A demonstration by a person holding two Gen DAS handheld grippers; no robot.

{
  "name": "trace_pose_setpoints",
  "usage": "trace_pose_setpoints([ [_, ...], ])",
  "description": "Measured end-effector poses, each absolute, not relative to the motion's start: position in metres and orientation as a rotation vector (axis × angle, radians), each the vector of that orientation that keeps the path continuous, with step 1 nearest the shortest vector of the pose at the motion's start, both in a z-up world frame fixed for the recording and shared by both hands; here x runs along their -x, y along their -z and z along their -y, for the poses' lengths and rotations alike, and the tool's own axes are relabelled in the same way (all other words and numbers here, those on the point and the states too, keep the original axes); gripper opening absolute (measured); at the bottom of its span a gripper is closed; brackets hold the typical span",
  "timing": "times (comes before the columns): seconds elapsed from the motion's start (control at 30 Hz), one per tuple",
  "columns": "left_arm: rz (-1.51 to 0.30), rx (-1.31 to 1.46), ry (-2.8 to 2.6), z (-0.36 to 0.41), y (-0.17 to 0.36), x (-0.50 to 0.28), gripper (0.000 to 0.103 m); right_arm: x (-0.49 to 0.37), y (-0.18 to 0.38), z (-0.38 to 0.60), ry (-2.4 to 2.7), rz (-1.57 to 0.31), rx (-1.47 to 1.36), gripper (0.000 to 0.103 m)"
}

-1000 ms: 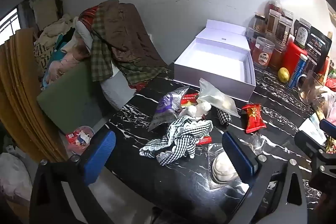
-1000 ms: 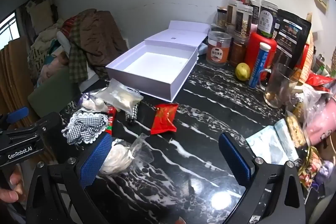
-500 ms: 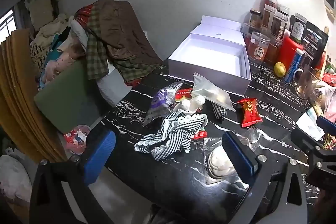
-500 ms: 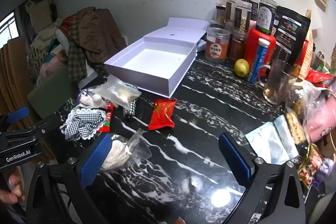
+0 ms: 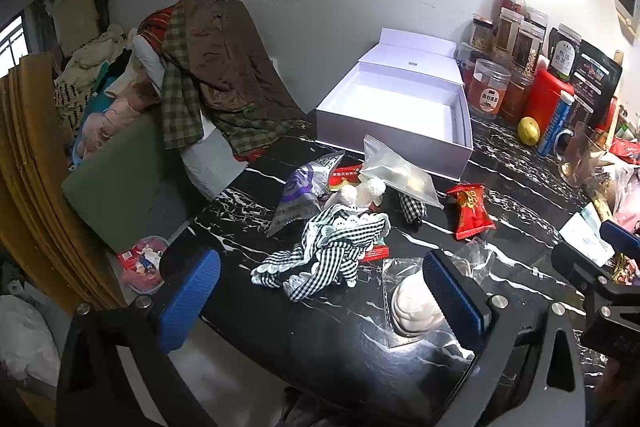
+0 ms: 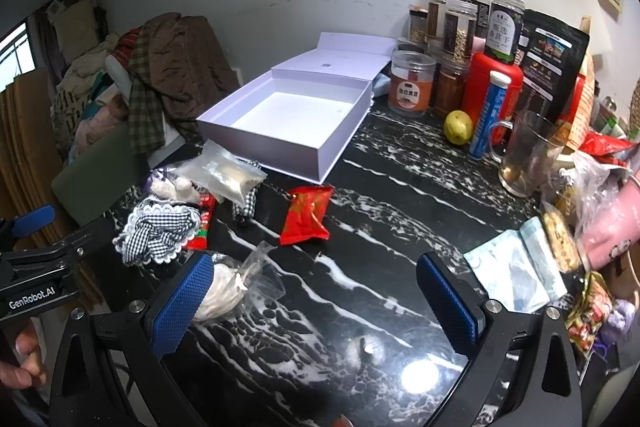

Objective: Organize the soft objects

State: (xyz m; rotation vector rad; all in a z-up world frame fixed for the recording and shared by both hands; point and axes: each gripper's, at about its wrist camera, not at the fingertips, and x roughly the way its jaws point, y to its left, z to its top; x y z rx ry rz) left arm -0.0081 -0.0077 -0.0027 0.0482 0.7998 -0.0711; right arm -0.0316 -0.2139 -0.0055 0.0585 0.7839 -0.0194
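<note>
The black marble table (image 5: 500, 195) carries an empty white box (image 5: 394, 107) at the far side. Near its left edge lies a checked cloth (image 5: 332, 251), limp and light; it will likely sag, so the bunched middle looks the best hold. Just right of it sits a clear bag (image 5: 412, 301) of white stuff, probably slippery. The left gripper (image 5: 320, 291) and right gripper (image 6: 320, 301) hover with jaws apart, empty.

Lived-in home: heaped brown and plaid clothes (image 5: 208, 75) at ten o'clock, clear food jars (image 6: 456, 27) at one o'clock on black marbled tabletop (image 6: 380, 227).
</note>
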Motion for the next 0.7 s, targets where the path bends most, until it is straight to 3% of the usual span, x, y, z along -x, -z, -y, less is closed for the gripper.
trace_pose_setpoints([
  [0.7,-0.820,-0.042,0.079,0.0075,0.0063,0.0063,0.103,0.0308,0.0100,0.2155,0.001,-0.801,-0.065,0.103],
])
